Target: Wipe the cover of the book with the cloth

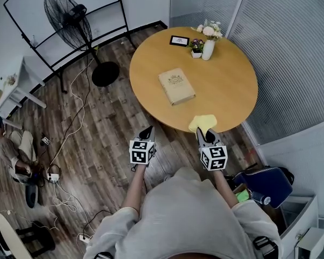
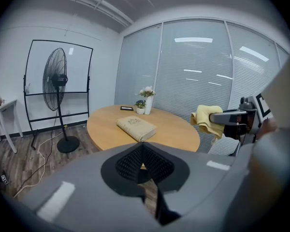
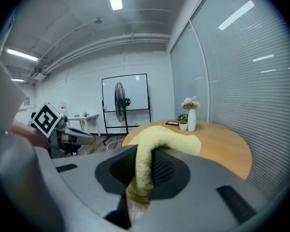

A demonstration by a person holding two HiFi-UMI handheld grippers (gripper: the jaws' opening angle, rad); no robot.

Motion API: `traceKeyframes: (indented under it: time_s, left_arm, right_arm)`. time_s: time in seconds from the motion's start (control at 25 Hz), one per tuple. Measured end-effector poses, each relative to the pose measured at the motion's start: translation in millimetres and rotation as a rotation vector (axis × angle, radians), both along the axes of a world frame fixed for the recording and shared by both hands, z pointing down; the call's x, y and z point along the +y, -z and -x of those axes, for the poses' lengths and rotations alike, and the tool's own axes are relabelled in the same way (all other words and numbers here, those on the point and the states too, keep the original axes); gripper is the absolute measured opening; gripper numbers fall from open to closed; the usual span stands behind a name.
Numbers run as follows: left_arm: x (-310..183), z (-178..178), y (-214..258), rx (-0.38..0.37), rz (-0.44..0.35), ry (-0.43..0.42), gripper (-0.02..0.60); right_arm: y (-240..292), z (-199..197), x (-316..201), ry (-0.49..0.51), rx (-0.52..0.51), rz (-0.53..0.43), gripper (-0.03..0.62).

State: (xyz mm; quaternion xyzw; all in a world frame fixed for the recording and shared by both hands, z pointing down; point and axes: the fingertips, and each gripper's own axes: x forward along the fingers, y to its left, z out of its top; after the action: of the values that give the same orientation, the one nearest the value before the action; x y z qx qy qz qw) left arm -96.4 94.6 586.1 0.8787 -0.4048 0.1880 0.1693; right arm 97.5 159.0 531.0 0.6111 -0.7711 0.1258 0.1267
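Note:
A tan book (image 1: 176, 86) lies flat in the middle of the round wooden table (image 1: 232, 90); the left gripper view shows the book (image 2: 136, 128) too. My right gripper (image 1: 203, 131) hovers at the table's near edge, shut on a yellow cloth (image 1: 202, 123) that bunches out over its tips. In the right gripper view the cloth (image 3: 152, 151) is pinched between the jaws. My left gripper (image 1: 147, 133) hangs over the floor left of it, short of the table, shut with nothing in it (image 2: 144, 164).
A white vase of flowers (image 1: 208, 43), a small potted plant (image 1: 196, 47) and a black photo frame (image 1: 179, 41) stand at the table's far side. A standing fan (image 1: 75, 26) and cables lie on the floor to the left. A blue bag (image 1: 264, 182) sits lower right.

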Motion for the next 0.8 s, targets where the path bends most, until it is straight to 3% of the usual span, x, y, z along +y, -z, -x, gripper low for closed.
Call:
traceKeyframes:
  time_s: [0.36, 0.8]
  left_arm:
    - [-21.6, -2.4, -8.3, -0.008, 0.013, -0.006, 0.006]
    - [-98.7, -6.2, -17.7, -0.015, 0.030, 0.038, 0.006]
  right_arm:
    - [-9.3, 5.1, -20.4, 0.011, -0.026, 0.017, 0.060]
    - [-11.3, -0.2, -112.8, 0.059, -0.030, 0.010, 0.060]
